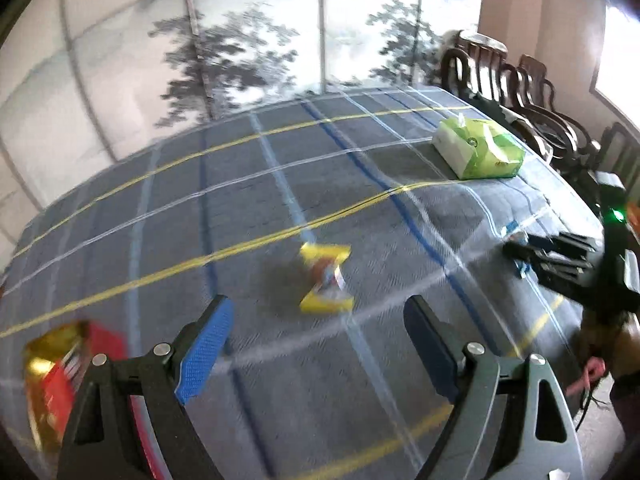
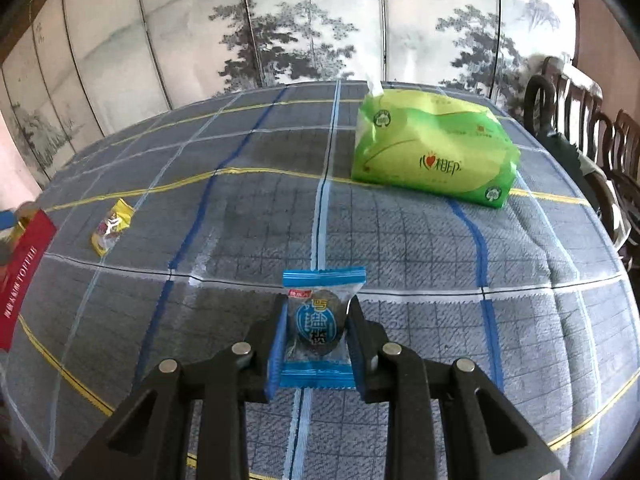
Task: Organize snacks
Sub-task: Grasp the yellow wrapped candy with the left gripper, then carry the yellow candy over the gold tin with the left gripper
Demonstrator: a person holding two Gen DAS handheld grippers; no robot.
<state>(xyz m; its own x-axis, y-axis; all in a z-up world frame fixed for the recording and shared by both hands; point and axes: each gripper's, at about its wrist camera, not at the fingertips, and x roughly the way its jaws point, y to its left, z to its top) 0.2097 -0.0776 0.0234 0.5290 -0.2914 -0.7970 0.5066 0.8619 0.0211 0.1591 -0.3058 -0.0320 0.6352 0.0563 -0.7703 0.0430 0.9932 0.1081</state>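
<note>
- Crinkly blue-and-clear candy wrapper (image 2: 320,328) with a dark round sweet inside sits pinched between my right tongs (image 2: 318,344), above the quilted plaid surface (image 2: 400,240).
- My left tongs (image 1: 316,344) gape wide, holding nothing; a yellow twisted wrapper (image 1: 326,278) lies just ahead.
- Red-and-gold box (image 1: 56,376) sits at their left.

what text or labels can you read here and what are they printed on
"TOFFEE", white capitals running up the side of the red box; the smaller characters beside it are too small to read.
"心相印", red, with a heart as the first sign, on the green tissue pack.
Blue snack packet in the right hand-held gripper: large characters on a round label and a small red tag, not legible.
Yellow snack packet: too blurred to read.
</note>
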